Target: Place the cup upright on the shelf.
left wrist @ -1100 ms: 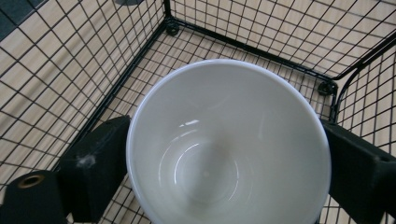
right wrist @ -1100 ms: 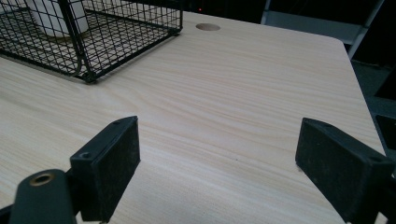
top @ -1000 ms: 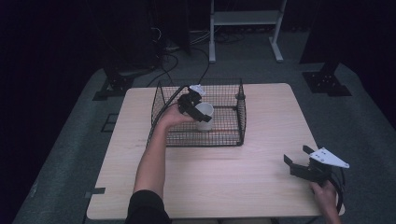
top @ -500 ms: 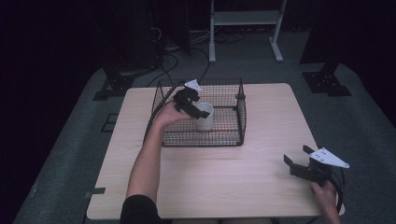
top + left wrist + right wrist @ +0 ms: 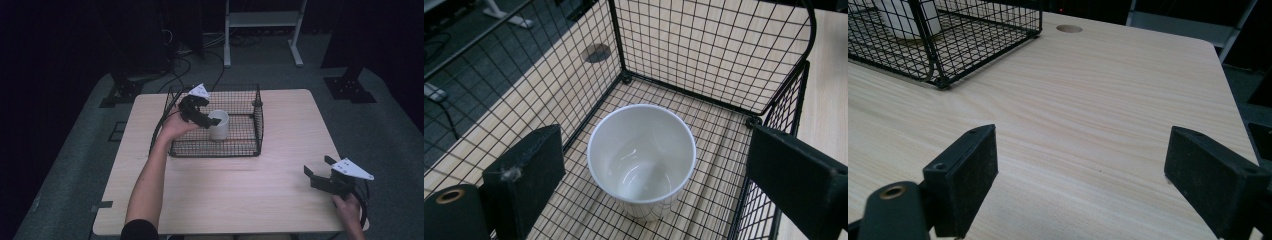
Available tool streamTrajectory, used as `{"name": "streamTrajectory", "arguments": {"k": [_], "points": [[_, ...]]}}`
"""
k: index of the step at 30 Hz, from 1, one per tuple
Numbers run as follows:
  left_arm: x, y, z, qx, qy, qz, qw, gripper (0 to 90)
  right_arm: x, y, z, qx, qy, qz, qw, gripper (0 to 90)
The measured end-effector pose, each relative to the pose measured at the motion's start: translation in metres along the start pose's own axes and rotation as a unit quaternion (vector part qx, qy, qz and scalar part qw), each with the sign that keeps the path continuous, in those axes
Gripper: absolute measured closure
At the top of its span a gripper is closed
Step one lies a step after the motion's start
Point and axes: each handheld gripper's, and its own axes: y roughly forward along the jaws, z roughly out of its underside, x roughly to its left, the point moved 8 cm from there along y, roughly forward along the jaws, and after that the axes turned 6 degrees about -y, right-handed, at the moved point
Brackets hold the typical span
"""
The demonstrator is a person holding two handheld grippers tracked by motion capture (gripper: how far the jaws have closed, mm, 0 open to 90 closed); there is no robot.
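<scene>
The room is dark, w/ a light wood table (image 5: 250, 195) in the middle. A black wire basket (image 5: 247, 145) sits on it, and a white cup (image 5: 219, 125) stands inside, near the basket's left wall.

The left gripper (image 5: 207, 118) hangs over the cup, jaws apart, not touching it. The right gripper (image 5: 316, 168) waits low at the table's right corner, jaws apart, holding nothing.

A jaw could bump the rim or catch the wire and tip the cup, I think.

The cup stands straight, mouth up; long axis goes up & down.
</scene>
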Motion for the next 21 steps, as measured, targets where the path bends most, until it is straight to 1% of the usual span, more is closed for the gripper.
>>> {"name": "streamTrajectory", "arguments": {"k": [2, 5, 6, 10, 14, 16, 18, 19, 20, 21], "points": [[-0.002, -0.002, 0.001, -0.003, -0.003, 0.001, 1.0000, 8.1, 0.000, 0.000, 0.000, 0.000, 0.000, 0.000, 1.0000, 13.0], [-0.005, -0.007, 0.003, 0.002, -0.006, 0.007, 1.0000, 8.0, 0.000, 0.000, 0.000, 0.000, 0.000, 0.000, 1.0000, 13.1], [-0.006, -0.008, 0.003, 0.003, -0.005, 0.006, 1.0000, 8.0, 0.000, 0.000, 0.000, 0.000, 0.000, 0.000, 1.0000, 13.0], [-0.012, -0.016, 0.001, -0.009, -0.003, 0.006, 0.9999, 8.0, 0.000, 0.000, 0.000, 0.000, 0.001, 0.000, 1.0000, 13.1], [-0.016, -0.023, 0.002, -0.017, -0.004, 0.001, 0.9998, 8.0, 0.000, 0.000, 0.000, 0.000, 0.002, -0.001, 1.0000, 13.1], [-0.020, -0.027, 0.003, -0.024, -0.005, 0.004, 0.9997, 8.0, 0.000, 0.000, 0.000, 0.000, 0.002, -0.001, 1.0000, 13.0], [-0.023, -0.031, 0.005, -0.022, 0.001, -0.005, 0.9998, 8.0, 0.000, 0.000, 0.000, 0.000, 0.002, -0.001, 1.0000, 13.0], [-0.024, -0.033, 0.005, -0.024, -0.001, -0.005, 0.9997, 8.0, 0.000, 0.000, 0.000, 0.000, 0.003, -0.001, 1.0000, 13.1], [-0.026, -0.036, 0.005, -0.032, -0.003, -0.001, 0.9995, 8.0, 0.000, 0.000, 0.000, 0.000, 0.003, -0.001, 1.0000, 13.0], [-0.028, -0.039, 0.005, -0.035, -0.003, -0.002, 0.9994, 8.0, 0.000, 0.000, 0.000, 0.000, 0.002, -0.001, 1.0000, 13.1]]}}
